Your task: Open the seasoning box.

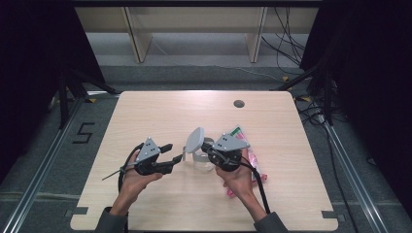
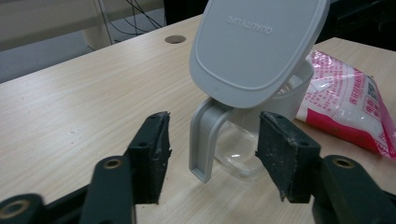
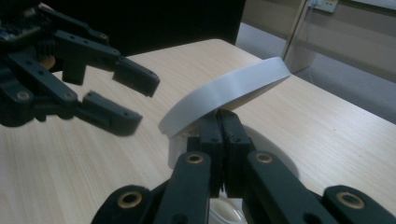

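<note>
The clear plastic jug stands upright on the wooden table, near the middle of its near half, between the two grippers. Its grey hinged lid is raised and tilted steeply back; in the left gripper view the underside of the lid faces the camera and carries embossed lettering. The grey handle runs down the side of the jug toward the left gripper.

The left gripper is released: its two black jaws stand apart on either side of the handle, and neither pad touches it. The same gripper appears in the right gripper view, just beside the lid edge and clear of it.

The right gripper is clenched on the rim of the jug, directly beneath the tilted lid; the jaws sit pressed together with the thin wall between them.

A pink and white packet lies flat on the table behind the jug, on the right-hand side, partly under the right hand.
</note>
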Motion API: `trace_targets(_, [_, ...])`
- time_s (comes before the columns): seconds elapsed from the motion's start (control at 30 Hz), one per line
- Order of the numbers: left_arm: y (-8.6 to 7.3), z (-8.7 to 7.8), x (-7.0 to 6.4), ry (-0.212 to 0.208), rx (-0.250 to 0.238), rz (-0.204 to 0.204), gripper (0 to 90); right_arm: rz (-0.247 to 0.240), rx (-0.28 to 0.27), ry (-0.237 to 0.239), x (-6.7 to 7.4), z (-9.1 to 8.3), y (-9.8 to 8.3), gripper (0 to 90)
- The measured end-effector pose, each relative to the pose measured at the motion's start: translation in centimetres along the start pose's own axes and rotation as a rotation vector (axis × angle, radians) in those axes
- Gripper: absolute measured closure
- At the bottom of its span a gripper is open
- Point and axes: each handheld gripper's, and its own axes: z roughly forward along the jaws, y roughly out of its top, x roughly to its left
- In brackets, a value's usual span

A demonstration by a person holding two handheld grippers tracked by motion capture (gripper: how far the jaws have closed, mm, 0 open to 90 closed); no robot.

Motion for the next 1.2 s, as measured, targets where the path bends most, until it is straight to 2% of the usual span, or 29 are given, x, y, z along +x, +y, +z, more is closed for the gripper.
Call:
trace_targets(0.03, [-0.2, 0.1, -0.3, -0.005, 0.001, -0.017, 39.3, -0.019, 0.005, 0.015, 0.0, 0.1, 0.1, 90.0])
trace_targets(0.1, [-0.5, 0.3, -0.7, -0.012, 0.012, -0.014, 36.4, -0.016, -0.003, 0.029, 0.4, 0.4, 0.1, 89.7])
trace_targets(0.17, [-0.8, 0.4, -1.2, -0.003, 0.02, -0.032, 35.2, -0.02, -0.006, 0.032, 0.5, 0.6, 0.1, 89.5])
trace_targets(0.2, [-0.9, 0.5, -1.3, -0.007, 0.018, -0.034, 33.9, -0.04, -0.001, 0.031, 0.5, 0.6, 0.2, 89.4])
trace_targets(0.27, [-1.1, 0.4, -1.6, -0.005, 0.012, -0.041, 33.2, -0.034, 0.01, 0.047, 0.7, 0.9, 0.2, 89.2])
trace_targets(0.3, [-1.2, 0.3, -1.6, 0.001, 0.026, -0.038, 32.7, -0.028, 0.006, 0.048, 0.8, 1.0, 0.2, 89.2])
trace_targets(0.37, [-1.4, 0.2, -1.6, 0.001, 0.012, -0.05, 31.8, -0.021, -0.006, 0.054, 1.0, 1.1, 0.3, 88.9])
trace_targets(0.4, [-1.5, 0.0, -1.7, 0.011, 0.015, -0.056, 31.5, -0.042, -0.003, 0.061, 1.1, 1.1, 0.4, 88.8])
trace_targets(0.57, [-2.1, -0.3, -1.6, 0.008, 0.005, -0.076, 30.7, -0.044, -0.003, 0.062, 1.0, 0.7, 0.6, 86.5])
trace_targets(0.6, [-2.1, -0.3, -1.6, 0.008, 0.003, -0.071, 30.6, -0.057, -0.004, 0.054, 0.7, 0.5, 0.6, 85.4])
trace_targets(0.67, [-2.2, -0.4, -1.6, 0.012, 0.006, -0.075, 30.0, -0.034, 0.012, 0.031, -0.2, -0.3, 0.5, 81.1])
trace_targets(0.77, [-2.3, -0.5, -1.6, 0.011, 0.011, -0.071, 29.5, -0.001, 0.025, -0.016, -2.3, -1.7, -0.2, 74.0])
trace_targets(0.8, [-2.3, -0.6, -1.6, 0.012, 0.009, -0.072, 29.4, 0.03, 0.05, -0.021, -3.0, -2.3, -0.5, 71.6])
trace_targets(0.83, [-2.4, -0.6, -1.6, 0.015, 0.007, -0.076, 29.2, 0.021, 0.052, -0.03, -3.8, -2.7, -0.8, 69.0])
trace_targets(0.87, [-2.4, -0.6, -1.5, 0.017, 0.012, -0.075, 29.2, 0.075, 0.072, -0.051, -4.4, -3.3, -1.2, 66.7])
trace_targets(0.93, [-2.6, -0.6, -1.5, 0.012, 0.014, -0.078, 28.9, 0.106, 0.087, -0.062, -5.8, -4.2, -1.8, 62.4])
trace_targets(0.97, [-2.7, -0.6, -1.4, 0.012, 0.02, -0.076, 28.9, 0.132, 0.082, -0.088, -6.4, -4.7, -2.2, 61.2])
trace_targets(1.0, [-2.7, -0.5, -1.5, 0.019, 0.019, -0.082, 28.8, 0.142, 0.08, -0.091, -7.0, -5.1, -2.5, 60.6])
trace_targets(1.03, [-2.8, -0.5, -1.5, 0.018, 0.023, -0.082, 28.8, 0.154, 0.101, -0.108, -7.5, -5.6, -2.8, 59.4])
trace_targets(1.07, [-2.9, -0.5, -1.4, 0.01, 0.026, -0.079, 28.8, 0.192, 0.121, -0.118, -7.7, -6.1, -3.2, 58.4])
trace_targets(1.1, [-2.9, -0.5, -1.4, 0.012, 0.026, -0.08, 28.7, 0.2, 0.12, -0.132, -8.2, -6.3, -3.5, 57.4])
trace_targets(1.13, [-2.9, -0.5, -1.4, 0.01, 0.027, -0.078, 28.7, 0.23, 0.133, -0.134, -8.6, -6.6, -3.9, 56.7])
trace_targets(1.17, [-2.9, -0.4, -1.4, 0.009, 0.025, -0.079, 28.8, 0.208, 0.128, -0.135, -9.3, -6.6, -4.3, 56.1])
trace_targets(1.2, [-2.9, -0.4, -1.4, 0.009, 0.024, -0.081, 28.7, 0.24, 0.142, -0.155, -9.4, -6.7, -4.6, 55.6])
